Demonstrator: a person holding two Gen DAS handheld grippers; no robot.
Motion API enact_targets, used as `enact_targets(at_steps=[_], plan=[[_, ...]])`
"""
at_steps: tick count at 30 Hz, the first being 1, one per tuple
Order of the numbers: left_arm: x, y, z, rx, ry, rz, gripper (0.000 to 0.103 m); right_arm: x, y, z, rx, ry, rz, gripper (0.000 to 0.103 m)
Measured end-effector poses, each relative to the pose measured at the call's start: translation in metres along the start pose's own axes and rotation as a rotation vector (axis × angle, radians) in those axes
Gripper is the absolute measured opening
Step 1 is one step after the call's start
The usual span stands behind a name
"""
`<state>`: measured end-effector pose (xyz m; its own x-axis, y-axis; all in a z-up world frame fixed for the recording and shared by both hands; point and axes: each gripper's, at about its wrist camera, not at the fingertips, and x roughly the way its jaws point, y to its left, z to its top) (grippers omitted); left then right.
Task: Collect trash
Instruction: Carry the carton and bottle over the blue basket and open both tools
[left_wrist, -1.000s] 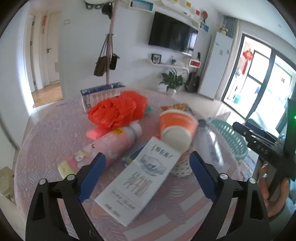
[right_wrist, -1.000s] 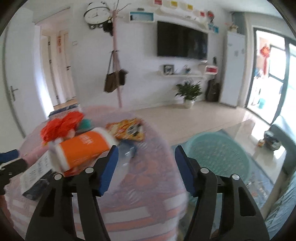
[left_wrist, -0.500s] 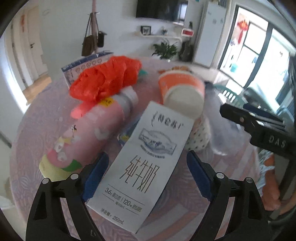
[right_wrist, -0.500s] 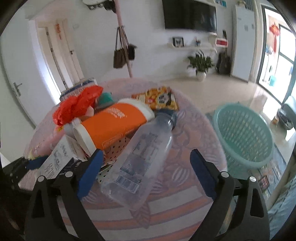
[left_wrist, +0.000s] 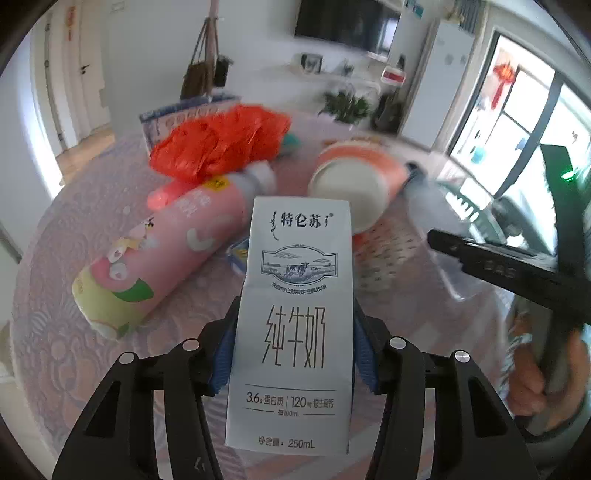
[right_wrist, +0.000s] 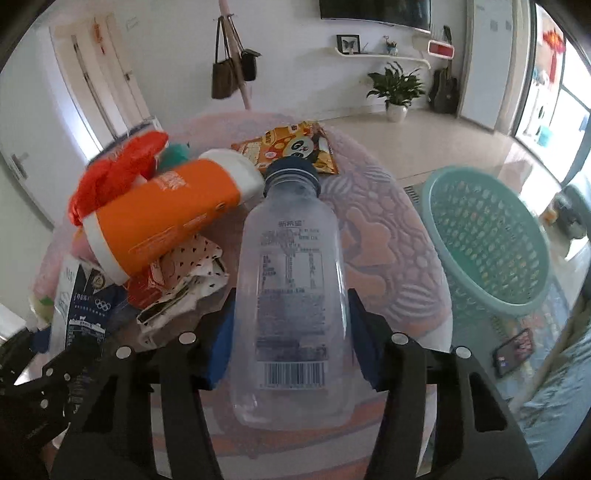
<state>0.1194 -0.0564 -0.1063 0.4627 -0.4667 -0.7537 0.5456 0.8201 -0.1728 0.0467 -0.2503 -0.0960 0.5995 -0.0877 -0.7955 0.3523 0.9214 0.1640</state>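
A white 250 mL milk carton (left_wrist: 299, 258) lies lengthwise between the blue pads of my left gripper (left_wrist: 295, 314). The jaws are closing and both pads touch the carton's sides. In the right wrist view a clear plastic bottle (right_wrist: 291, 240) with a dark blue cap lies between the pads of my right gripper (right_wrist: 291, 306). Those jaws are closing too, and the pads meet the bottle's flanks. The right gripper's black body (left_wrist: 517, 273) and the hand holding it show at the right of the left wrist view.
On the round table's patterned cloth (left_wrist: 55, 240) lie a pink bottle (left_wrist: 159, 251), a red plastic bag (left_wrist: 218, 144), an orange cup (right_wrist: 162, 218), a snack packet (right_wrist: 291, 147) and a dotted wrapper (right_wrist: 192, 273). A teal basket (right_wrist: 487, 236) stands on the floor to the right.
Both grippers dropped toward the table and closed in. The left jaws now pinch the milk carton. The right jaws, wide half a second ago, now hug the clear bottle.
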Motion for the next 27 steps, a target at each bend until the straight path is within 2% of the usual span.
enact_targets(at_steps=[4, 8, 10, 14, 17, 21, 24, 27], plan=[[-0.022, -0.006, 0.0, -0.04, -0.079, -0.032, 0.051, -0.015, -0.013, 0.002, 0.008, -0.049, 0.029, 0.052], [-0.044, -0.017, 0.015, -0.061, -0.159, -0.053, 0.051, -0.033, -0.027, 0.009, 0.036, -0.108, 0.051, 0.052], [-0.054, -0.032, 0.032, -0.05, -0.203, -0.071, 0.051, -0.043, -0.038, 0.014, 0.05, -0.143, 0.064, 0.052], [-0.056, -0.067, 0.069, 0.006, -0.242, -0.099, 0.051, -0.062, -0.062, 0.027, 0.09, -0.216, 0.056, 0.052], [-0.043, -0.103, 0.103, 0.048, -0.254, -0.126, 0.051, -0.077, -0.095, 0.041, 0.128, -0.287, 0.004, 0.052], [-0.014, -0.153, 0.145, 0.09, -0.242, -0.199, 0.051, -0.078, -0.153, 0.062, 0.225, -0.329, -0.076, 0.052], [0.016, -0.192, 0.166, 0.139, -0.215, -0.236, 0.051, -0.065, -0.191, 0.068, 0.285, -0.316, -0.132, 0.052], [0.061, -0.224, 0.175, 0.157, -0.136, -0.285, 0.051, -0.042, -0.22, 0.069, 0.345, -0.27, -0.177, 0.052]])
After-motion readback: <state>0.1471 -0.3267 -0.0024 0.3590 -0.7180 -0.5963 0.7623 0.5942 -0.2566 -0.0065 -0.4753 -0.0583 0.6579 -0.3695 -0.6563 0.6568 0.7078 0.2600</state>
